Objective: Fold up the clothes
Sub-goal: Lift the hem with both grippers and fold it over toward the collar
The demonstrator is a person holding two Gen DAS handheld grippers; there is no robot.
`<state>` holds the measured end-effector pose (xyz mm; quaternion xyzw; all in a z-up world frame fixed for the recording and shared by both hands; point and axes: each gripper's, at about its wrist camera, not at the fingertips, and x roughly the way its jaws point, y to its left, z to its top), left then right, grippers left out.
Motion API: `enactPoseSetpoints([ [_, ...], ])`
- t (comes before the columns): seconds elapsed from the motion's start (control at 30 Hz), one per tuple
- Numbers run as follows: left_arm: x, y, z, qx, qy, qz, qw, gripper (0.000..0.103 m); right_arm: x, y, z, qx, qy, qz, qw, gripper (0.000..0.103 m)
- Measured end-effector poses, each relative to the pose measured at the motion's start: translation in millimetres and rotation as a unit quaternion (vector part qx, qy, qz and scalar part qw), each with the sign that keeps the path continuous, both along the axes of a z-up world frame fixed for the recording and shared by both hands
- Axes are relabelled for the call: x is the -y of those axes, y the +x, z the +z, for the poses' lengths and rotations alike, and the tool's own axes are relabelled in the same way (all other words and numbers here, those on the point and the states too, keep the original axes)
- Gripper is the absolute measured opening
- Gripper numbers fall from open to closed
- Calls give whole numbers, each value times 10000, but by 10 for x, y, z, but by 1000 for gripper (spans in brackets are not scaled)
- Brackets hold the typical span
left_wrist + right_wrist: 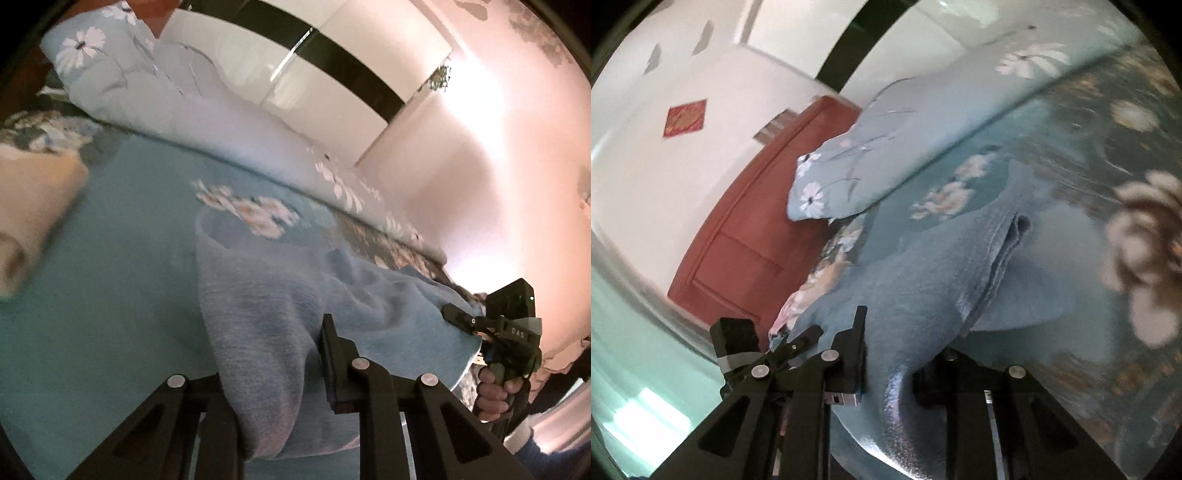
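A light blue knit garment (280, 291) lies rumpled on the teal flowered bedsheet (122, 229). My left gripper (273, 373) is shut on one edge of it, and the cloth bunches between the fingers and hides the left one. In the left wrist view the right gripper (461, 317) pinches the garment's far right edge, held by a hand (491, 391). In the right wrist view the same garment (960, 280) runs from a ribbed fold out over the bed, and my right gripper (886, 373) is shut on its near edge. The left gripper (798, 343) grips the cloth at the left there.
A folded beige cloth (33, 206) lies at the left on the bed. A pale blue flowered quilt (177, 96) is heaped along the far side. White wardrobe doors (332, 62), a red-brown door (746, 221) and a white wall stand beyond the bed.
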<state>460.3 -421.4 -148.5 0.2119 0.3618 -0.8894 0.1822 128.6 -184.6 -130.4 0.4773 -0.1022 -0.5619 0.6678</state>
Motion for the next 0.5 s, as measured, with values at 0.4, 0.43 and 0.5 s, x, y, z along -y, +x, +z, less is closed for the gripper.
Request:
enactPoseSetpoints([
  [0.4,1472,1488,748,-76,-567,920,9941,20,1736,1172,874,-772,-764,1067,9883,21],
  [0.43,1649,1636,809,10,-648,1049,9924,20,1950,1313,902,-748,-818,1166,9870,21],
  [0.5,1965,1905,873,155,-796,1303,9882,20,2391,1598,914,-747,-855,1346,9844,21],
])
